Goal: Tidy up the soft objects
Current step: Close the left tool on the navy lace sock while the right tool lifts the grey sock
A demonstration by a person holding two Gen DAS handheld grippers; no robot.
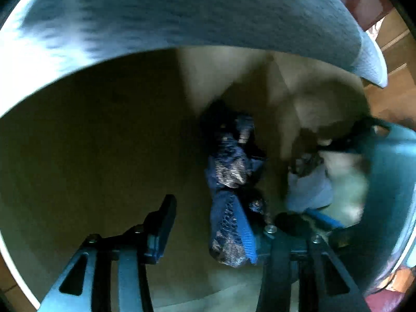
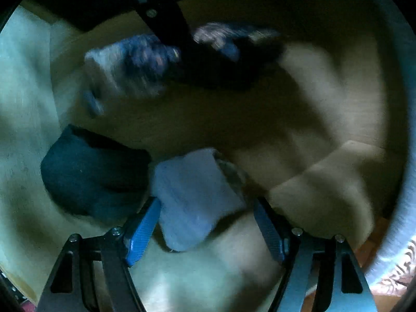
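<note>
Inside the bin (image 1: 104,135), on its tan floor, lies a dark blue patterned sock (image 1: 231,195) — knotted or bundled, with a brighter blue ribbed cuff at its near end. It sits beside the right finger of the left gripper (image 1: 215,221); whether that finger touches it cannot be told, and the left finger stands clear of it with bare floor between, so the jaws are apart and nothing is pinched. In the right wrist view the same sock (image 2: 140,57) shows blurred at the top, with the left gripper's dark finger crossing in front of it.

Lower in that view a pale blue bundle (image 2: 192,197) lies between the fingers of the right gripper (image 2: 205,226). Its left edge is at or just beside the left pad (image 2: 143,231); the right pad (image 2: 267,228) stands off from it with a gap, so these jaws are apart too and not clamped. A dark teal bundle (image 2: 91,176) rests just beside the pale one, on its left. From the left wrist camera the pale bundle (image 1: 309,189) and the right gripper show at the right, blurred.

Around all this rises the bin's light blue textured wall (image 1: 182,13) with its tan lining (image 2: 325,130). Beyond the rim, wood flooring (image 1: 390,98) shows.
</note>
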